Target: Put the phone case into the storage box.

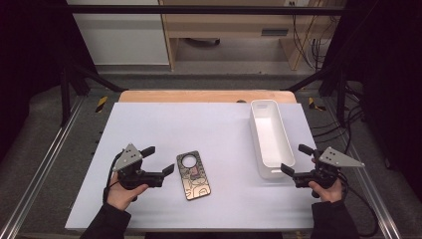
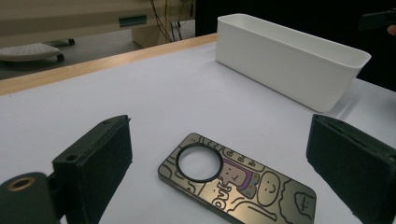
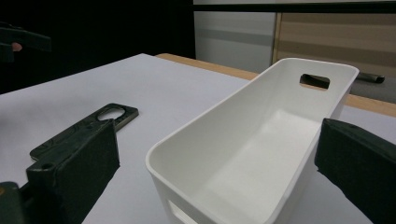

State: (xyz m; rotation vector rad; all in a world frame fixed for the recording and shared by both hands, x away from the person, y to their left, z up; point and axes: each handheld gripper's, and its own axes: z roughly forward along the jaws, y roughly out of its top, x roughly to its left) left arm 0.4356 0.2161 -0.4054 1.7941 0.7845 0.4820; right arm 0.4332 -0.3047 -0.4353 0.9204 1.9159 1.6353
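Observation:
A phone case with cartoon drawings and a round camera hole lies flat on the white table sheet, near the front at the middle. My left gripper stands open just left of it, jaws pointing at it. In the left gripper view the phone case lies ahead between the spread jaws of the left gripper, untouched. A long white bin stands at the right, empty. My right gripper is open beside its near end. In the right gripper view the bin sits just ahead of the open right gripper.
The white sheet covers a wooden table whose far edge shows beyond it. Metal frame rails run along both sides. Cabinets and cables stand on the floor behind the table.

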